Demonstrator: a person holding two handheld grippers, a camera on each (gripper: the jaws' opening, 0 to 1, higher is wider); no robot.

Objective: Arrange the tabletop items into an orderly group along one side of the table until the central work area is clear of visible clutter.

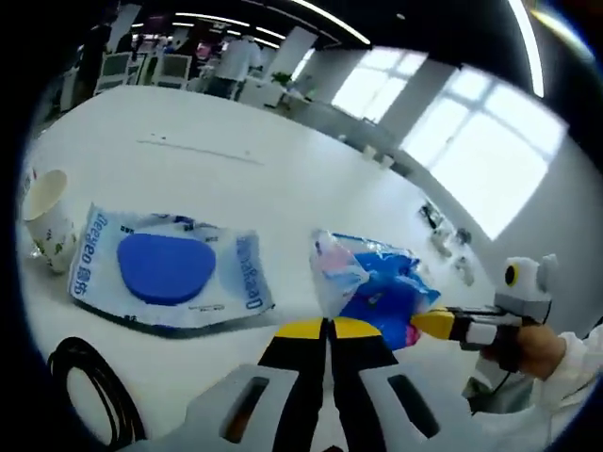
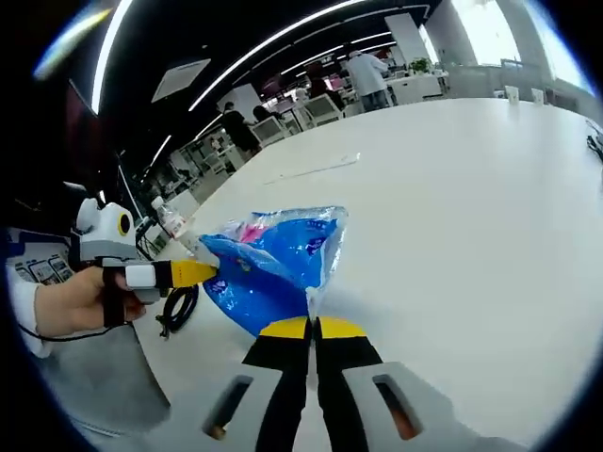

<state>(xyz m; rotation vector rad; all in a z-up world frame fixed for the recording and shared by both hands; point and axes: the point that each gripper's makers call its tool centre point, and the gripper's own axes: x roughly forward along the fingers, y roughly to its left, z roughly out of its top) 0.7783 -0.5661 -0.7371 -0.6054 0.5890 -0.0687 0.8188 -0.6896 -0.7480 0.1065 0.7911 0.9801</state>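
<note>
While both grippers pinch it, the crinkled blue plastic bag (image 1: 377, 287) lifts off the white table (image 1: 236, 179): left gripper (image 1: 328, 328) and right gripper (image 2: 312, 327) each clamp an edge. Beside the bag lie a flat blue-printed packet (image 1: 165, 268), then a paper cup (image 1: 47, 217).

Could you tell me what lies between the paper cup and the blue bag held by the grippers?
In the left gripper view, a flat blue packet lies between the paper cup and the blue bag.

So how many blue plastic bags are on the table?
2. One flat bag lies near the paper cup. The other, a crumpled bag, is pinched by both grippers. More could be hidden out of view.
</note>
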